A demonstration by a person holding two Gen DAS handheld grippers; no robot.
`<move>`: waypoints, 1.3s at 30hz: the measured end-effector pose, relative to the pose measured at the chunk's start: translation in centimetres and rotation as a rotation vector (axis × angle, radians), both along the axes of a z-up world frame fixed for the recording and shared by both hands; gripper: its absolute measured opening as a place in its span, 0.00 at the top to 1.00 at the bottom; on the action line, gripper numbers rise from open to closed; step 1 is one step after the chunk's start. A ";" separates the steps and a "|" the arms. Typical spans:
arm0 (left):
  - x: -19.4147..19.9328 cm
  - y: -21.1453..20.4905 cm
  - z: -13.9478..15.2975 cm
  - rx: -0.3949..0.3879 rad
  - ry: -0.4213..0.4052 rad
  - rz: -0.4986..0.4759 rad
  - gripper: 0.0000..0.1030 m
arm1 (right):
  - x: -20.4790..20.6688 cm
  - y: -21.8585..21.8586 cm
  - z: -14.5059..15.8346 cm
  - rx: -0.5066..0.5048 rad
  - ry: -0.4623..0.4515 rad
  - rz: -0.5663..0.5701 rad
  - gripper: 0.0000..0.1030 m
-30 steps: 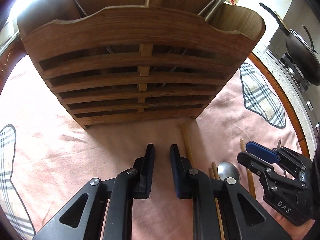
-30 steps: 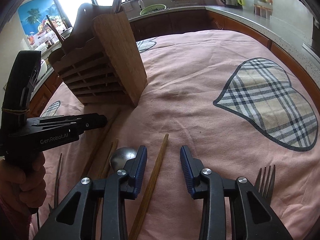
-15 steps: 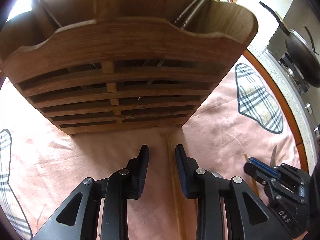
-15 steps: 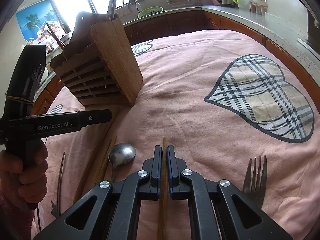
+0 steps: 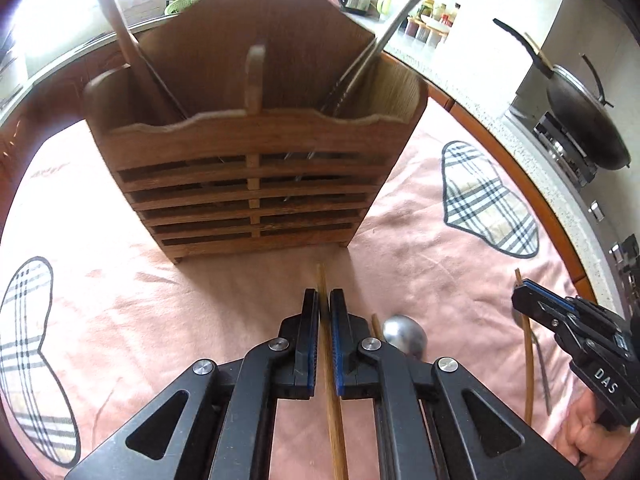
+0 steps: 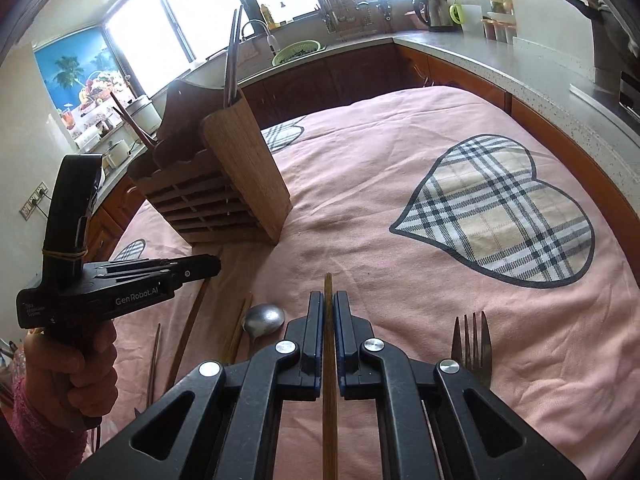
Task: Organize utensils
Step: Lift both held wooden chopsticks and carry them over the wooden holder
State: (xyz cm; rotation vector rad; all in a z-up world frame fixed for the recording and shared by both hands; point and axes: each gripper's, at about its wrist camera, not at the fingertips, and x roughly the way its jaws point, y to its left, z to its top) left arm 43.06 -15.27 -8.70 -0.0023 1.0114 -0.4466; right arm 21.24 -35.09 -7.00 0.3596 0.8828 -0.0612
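A wooden slatted utensil holder point(image 5: 252, 184) stands on the pink cloth, with a wooden spoon handle point(image 5: 120, 36) in its left compartment and metal handles point(image 5: 384, 36) in its right. It also shows in the right wrist view point(image 6: 224, 200). My left gripper point(image 5: 324, 300) is shut on a wooden chopstick point(image 5: 332, 384) just in front of the holder. My right gripper point(image 6: 328, 304) is shut on another wooden chopstick point(image 6: 329, 380); it also shows in the left wrist view point(image 5: 524, 292). A metal spoon point(image 6: 264, 318) lies between the grippers.
A metal fork point(image 6: 472, 340) lies right of my right gripper. More wooden chopsticks point(image 6: 188, 332) lie on the cloth at the left. A plaid heart patch point(image 6: 500, 208) marks the cloth. A wok point(image 5: 584, 120) sits on the stove beyond the table's right edge.
My left gripper pulled back from the holder, shifted right and closed on a chopstick. My right gripper closed on its chopstick half a second ago and now holds it higher.
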 end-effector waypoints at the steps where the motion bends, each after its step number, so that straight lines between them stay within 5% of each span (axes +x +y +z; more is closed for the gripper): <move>1: -0.7 0.6 0.7 -0.016 -0.010 0.005 0.96 | -0.2 0.2 0.5 0.001 -0.012 0.003 0.95; 18: -14.7 12.4 12.8 -0.160 -0.184 0.084 0.96 | -3.9 4.2 8.0 -0.034 -0.180 0.053 0.95; 29: -20.6 15.9 15.8 -0.210 -0.267 0.120 0.96 | -5.7 5.7 11.5 -0.061 -0.266 0.062 0.95; 39: -21.7 16.7 17.1 -0.212 -0.301 0.138 0.96 | -6.3 6.2 13.3 -0.069 -0.313 0.069 0.95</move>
